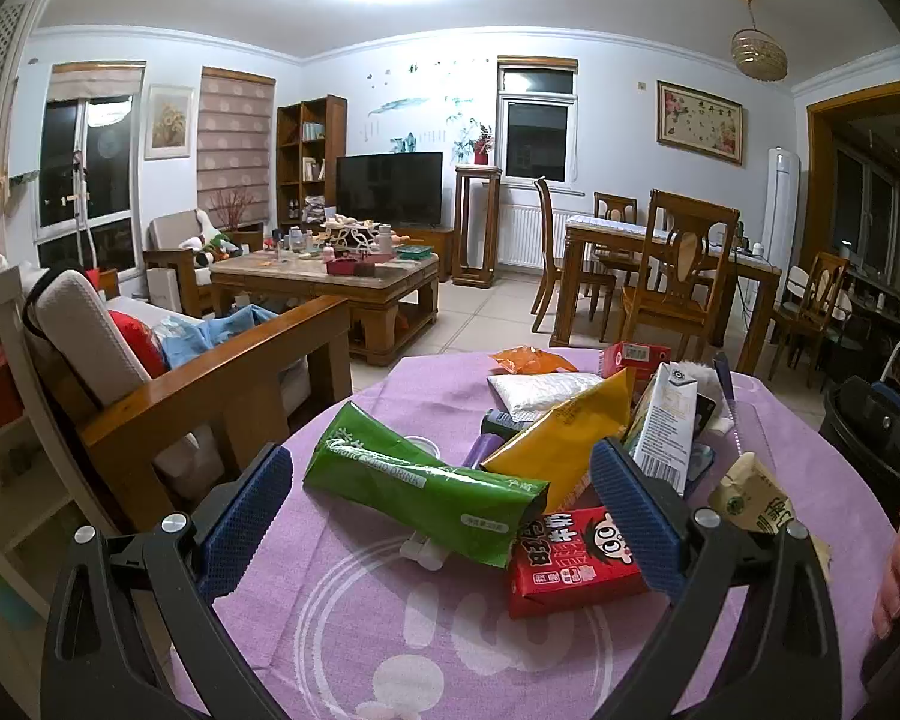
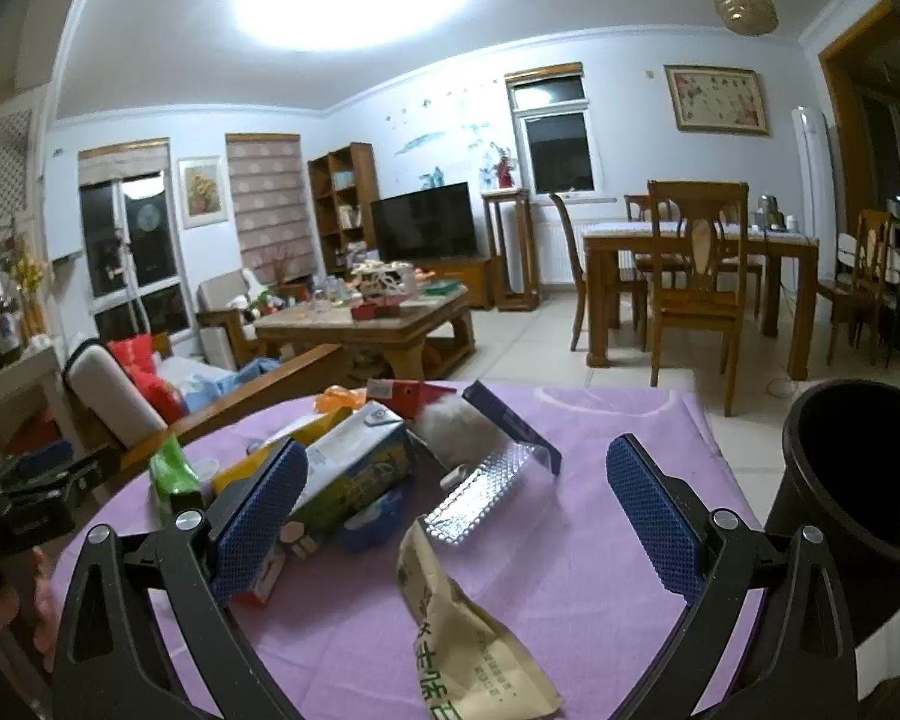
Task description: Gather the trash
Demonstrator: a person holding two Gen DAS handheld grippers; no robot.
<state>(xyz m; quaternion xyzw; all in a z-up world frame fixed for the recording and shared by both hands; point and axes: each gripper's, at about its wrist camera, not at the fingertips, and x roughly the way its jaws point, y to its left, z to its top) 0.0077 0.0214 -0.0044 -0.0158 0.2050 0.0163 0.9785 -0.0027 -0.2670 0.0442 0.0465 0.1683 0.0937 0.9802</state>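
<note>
The trash lies in a loose heap on the far half of the desk point(image 1: 354, 612), which is covered with a lilac cloth. In the left wrist view, a green drink sachet point(image 1: 420, 489) lies flat at the near left of the heap, its right end overlapping a red milk carton point(image 1: 564, 564). A yellow packet point(image 1: 561, 438) leans across behind them, with a white carton point(image 1: 666, 426) standing tilted just to its right. Farther back sit a white pouch point(image 1: 540, 390), an orange wrapper point(image 1: 525, 360) and a small red box point(image 1: 633, 357). A tan paper sachet point(image 2: 462, 630) lies apart from the heap on the near right, beside a clear ridged plastic tray point(image 2: 489, 489).

The left gripper point(image 1: 444, 498) is released, jaws spread wide either side of the green sachet and red carton, holding nothing. The right gripper point(image 2: 456, 498) is likewise released and empty, jaws wide apart above the tan sachet and plastic tray.

A black bin point(image 2: 858, 480) stands just off the desk's right edge, its mouth open. A wooden-armed sofa point(image 1: 210, 372) stands to the left of the desk.
</note>
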